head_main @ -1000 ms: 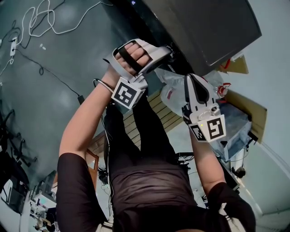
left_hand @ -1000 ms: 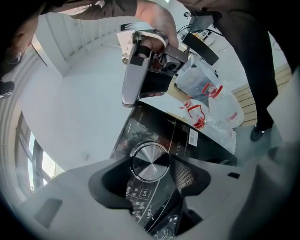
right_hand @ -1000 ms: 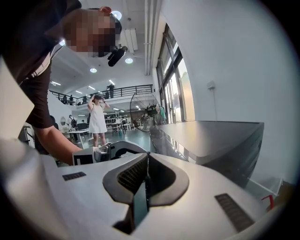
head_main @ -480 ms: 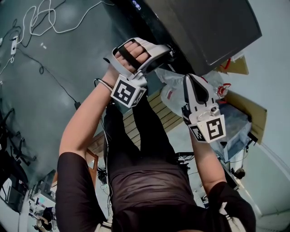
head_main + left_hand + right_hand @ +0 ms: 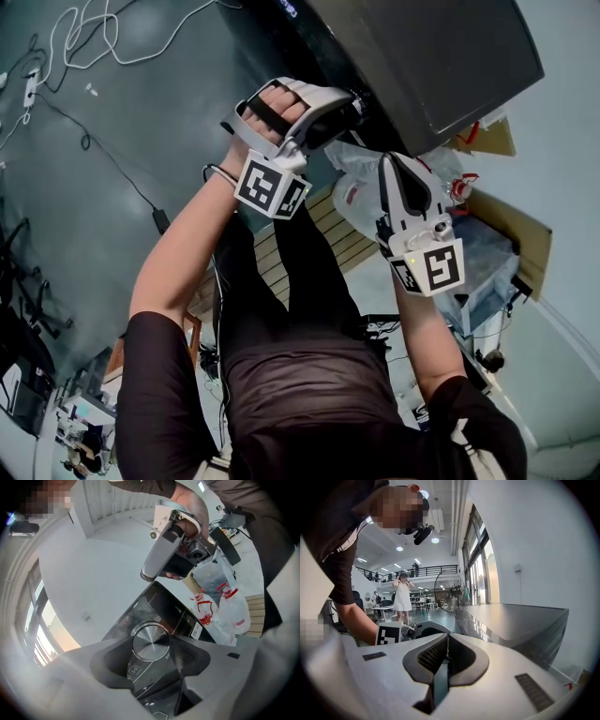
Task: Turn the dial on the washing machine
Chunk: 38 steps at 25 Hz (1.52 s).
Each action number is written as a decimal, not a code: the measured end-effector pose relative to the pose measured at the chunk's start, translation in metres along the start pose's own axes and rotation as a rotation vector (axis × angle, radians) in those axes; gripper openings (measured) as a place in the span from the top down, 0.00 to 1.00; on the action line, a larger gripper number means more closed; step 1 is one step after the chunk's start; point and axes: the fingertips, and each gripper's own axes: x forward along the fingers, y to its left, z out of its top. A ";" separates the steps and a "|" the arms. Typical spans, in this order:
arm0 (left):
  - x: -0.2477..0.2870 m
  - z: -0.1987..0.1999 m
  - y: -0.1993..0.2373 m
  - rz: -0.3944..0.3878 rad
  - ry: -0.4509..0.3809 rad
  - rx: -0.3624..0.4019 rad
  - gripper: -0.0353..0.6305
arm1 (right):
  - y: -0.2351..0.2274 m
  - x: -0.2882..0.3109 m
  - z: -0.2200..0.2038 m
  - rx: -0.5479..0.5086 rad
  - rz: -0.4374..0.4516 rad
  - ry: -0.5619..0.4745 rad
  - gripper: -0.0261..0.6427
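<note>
Two grippers show in the head view. The left gripper reaches far and up to the dark front edge of the washing machine. The right gripper hangs lower and to the right, near some plastic bags and apart from the machine. The dial itself is hidden here behind the left gripper.

In the left gripper view the dial sits on the glossy black control panel, right in the gap between the two dark pads. The jaws stand apart on either side of it. The right pad looks very close to the dial's edge, but I cannot tell whether it touches. Bags with red print lie to the right, beyond the panel.

In the right gripper view the jaws are pressed together with nothing between them. The machine's grey top runs away on the right, and a person in white stands far off in the hall.

The dial looks like brushed metal: rigid, smooth-rimmed and probably a bit slippery, with light, stepped resistance. It should be taken by the rim on two opposite sides, with the pads square to it, and turned about its own centre without any sideways pull.
</note>
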 end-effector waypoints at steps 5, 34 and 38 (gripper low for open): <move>0.000 -0.001 0.002 0.003 0.003 -0.077 0.55 | 0.004 0.002 -0.001 0.000 0.013 0.001 0.93; 0.000 -0.006 0.007 0.008 -0.025 -0.419 0.55 | 0.001 0.001 -0.007 0.033 -0.001 0.012 0.93; -0.001 -0.006 0.008 0.006 -0.031 -0.464 0.55 | 0.003 -0.003 -0.011 0.038 -0.005 0.023 0.93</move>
